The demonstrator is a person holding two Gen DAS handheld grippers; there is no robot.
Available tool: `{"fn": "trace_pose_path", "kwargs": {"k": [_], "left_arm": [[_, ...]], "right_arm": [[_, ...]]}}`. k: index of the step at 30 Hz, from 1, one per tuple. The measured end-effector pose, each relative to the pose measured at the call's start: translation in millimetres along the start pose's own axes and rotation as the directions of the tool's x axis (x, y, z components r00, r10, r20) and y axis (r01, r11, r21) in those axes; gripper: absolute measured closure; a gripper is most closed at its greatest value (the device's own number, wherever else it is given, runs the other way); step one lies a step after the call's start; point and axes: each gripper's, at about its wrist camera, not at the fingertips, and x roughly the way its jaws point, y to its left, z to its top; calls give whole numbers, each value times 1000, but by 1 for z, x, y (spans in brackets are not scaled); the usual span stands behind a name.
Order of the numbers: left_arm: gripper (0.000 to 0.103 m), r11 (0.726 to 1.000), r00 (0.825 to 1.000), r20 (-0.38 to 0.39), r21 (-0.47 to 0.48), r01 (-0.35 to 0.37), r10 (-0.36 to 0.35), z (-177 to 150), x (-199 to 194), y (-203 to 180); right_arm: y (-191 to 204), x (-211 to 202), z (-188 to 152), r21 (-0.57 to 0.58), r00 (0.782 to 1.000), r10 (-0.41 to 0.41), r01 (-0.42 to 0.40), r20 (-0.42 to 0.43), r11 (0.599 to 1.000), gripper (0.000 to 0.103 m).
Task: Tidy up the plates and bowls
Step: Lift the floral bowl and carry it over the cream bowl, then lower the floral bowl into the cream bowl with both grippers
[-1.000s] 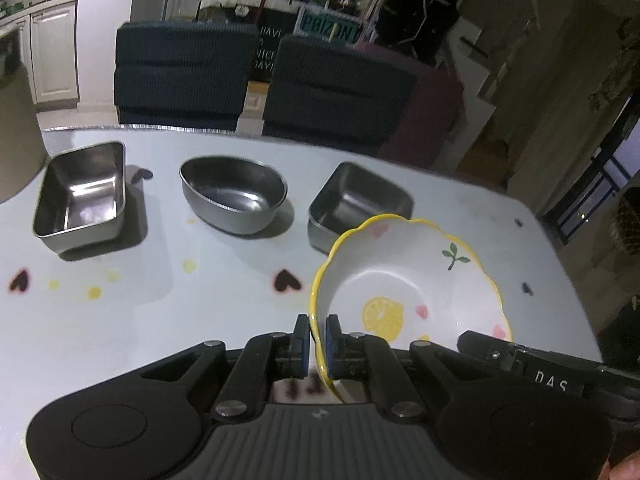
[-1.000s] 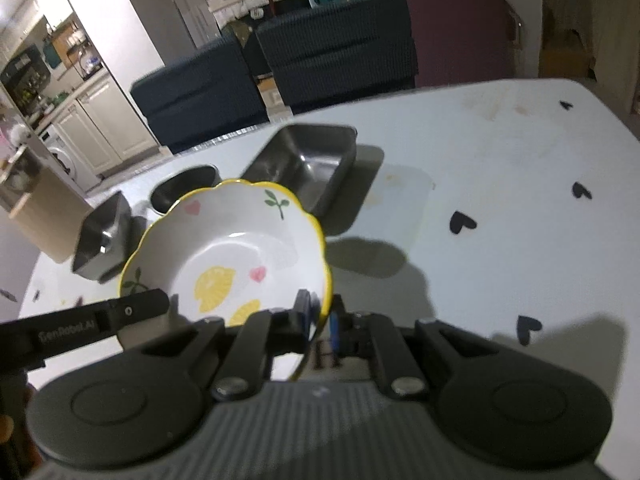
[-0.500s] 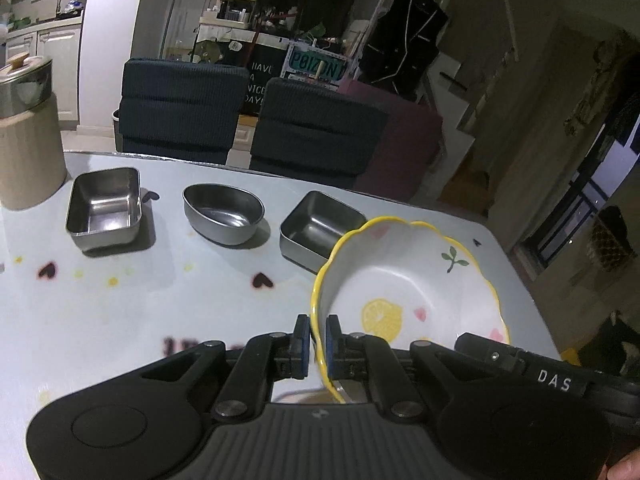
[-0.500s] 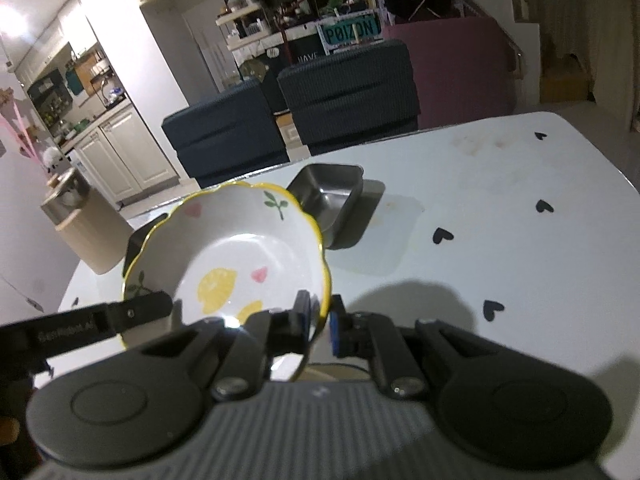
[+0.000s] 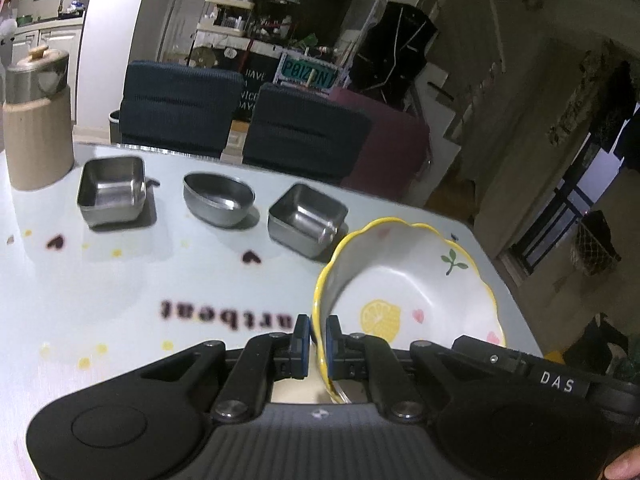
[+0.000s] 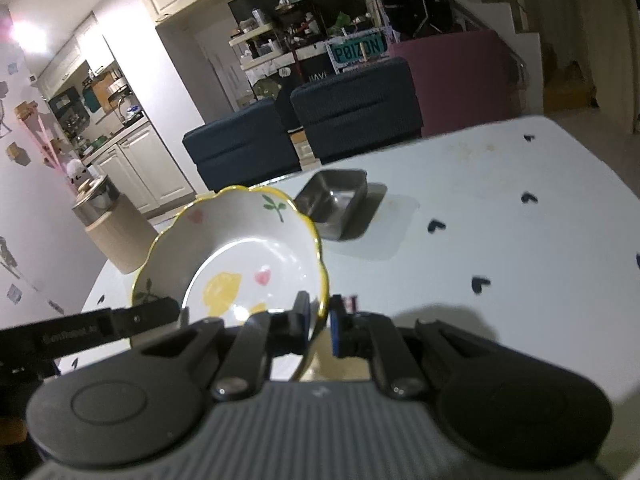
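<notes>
A white ceramic bowl [image 5: 404, 280] with a yellow scalloped rim and lemon print is held above the table by both grippers. My left gripper [image 5: 317, 340] is shut on its left rim. My right gripper [image 6: 320, 320] is shut on its right rim; the bowl shows in the right wrist view [image 6: 236, 256] too. Three steel dishes stand in a row at the far side: a square one [image 5: 112, 190], an oval one [image 5: 218, 198] and another square one [image 5: 306, 218], the last also in the right wrist view [image 6: 334, 200].
A beige canister with a metal lid [image 5: 36, 120] stands at the far left of the light table [image 5: 120, 280]. Two dark chairs [image 5: 304, 136] stand behind the table's far edge. The table's right edge [image 6: 592, 184] lies near the bowl.
Both grippers have lifted the bowl higher and drawn back from the steel dishes. The view now takes in more of the table and room.
</notes>
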Motion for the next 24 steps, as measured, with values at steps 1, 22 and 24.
{"fn": "trace_pose_path", "kwargs": {"k": [1, 22, 24], "left_arm": [[95, 1000, 1000, -7, 3, -2, 2, -4, 1, 0], [96, 997, 984, -177, -65, -36, 24, -46, 40, 26], [96, 997, 983, -184, -63, -40, 28, -46, 43, 27]], "right_arm": [[2, 0, 0, 5, 1000, -1, 1, -9, 1000, 91], [14, 48, -19, -134, 966, -151, 125, -211, 983, 91], [15, 53, -20, -144, 961, -161, 131, -224, 981, 91]]}}
